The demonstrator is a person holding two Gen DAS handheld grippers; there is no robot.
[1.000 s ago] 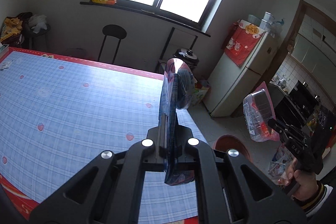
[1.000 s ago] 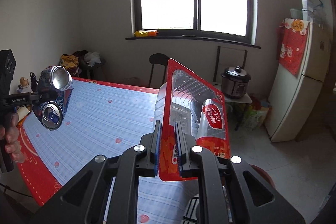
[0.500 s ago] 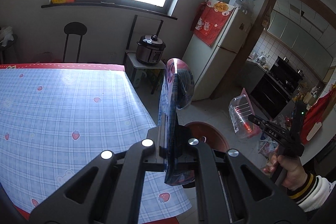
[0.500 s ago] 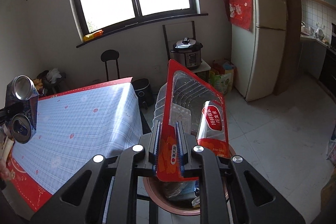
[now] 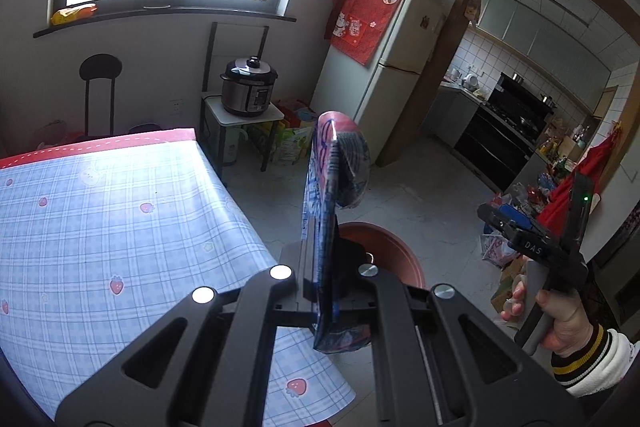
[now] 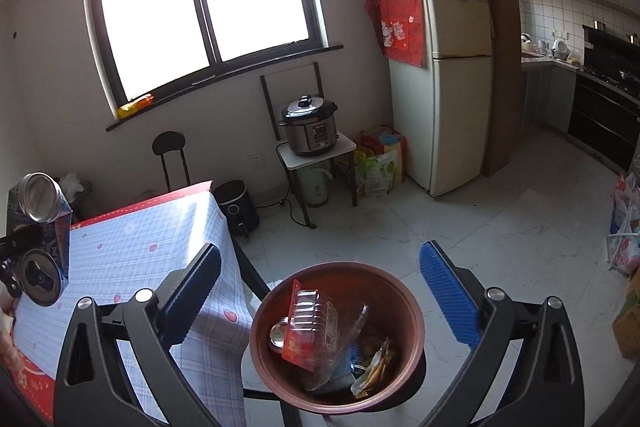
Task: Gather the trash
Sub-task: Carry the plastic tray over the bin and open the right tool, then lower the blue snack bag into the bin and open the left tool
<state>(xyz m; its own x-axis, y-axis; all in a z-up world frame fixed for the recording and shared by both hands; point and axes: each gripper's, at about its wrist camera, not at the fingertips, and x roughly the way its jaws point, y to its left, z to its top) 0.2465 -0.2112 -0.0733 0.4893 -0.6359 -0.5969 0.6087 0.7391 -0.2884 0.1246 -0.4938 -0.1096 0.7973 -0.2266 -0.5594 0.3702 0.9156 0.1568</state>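
Right gripper [image 6: 320, 291]: splayed, empty, clear blister pack [image 6: 316, 327] lying in bin [image 6: 412, 311]; left gripper [image 5: 328, 279]: clamping crushed cans [image 5: 332, 195], undeposited, bin beside table corner [image 6: 216, 247].

White letters "DAS" on the black body of the right gripper [image 5: 506, 223], Chinese characters, too small to read, on a round orange tag atop the fridge [image 5: 396, 55]
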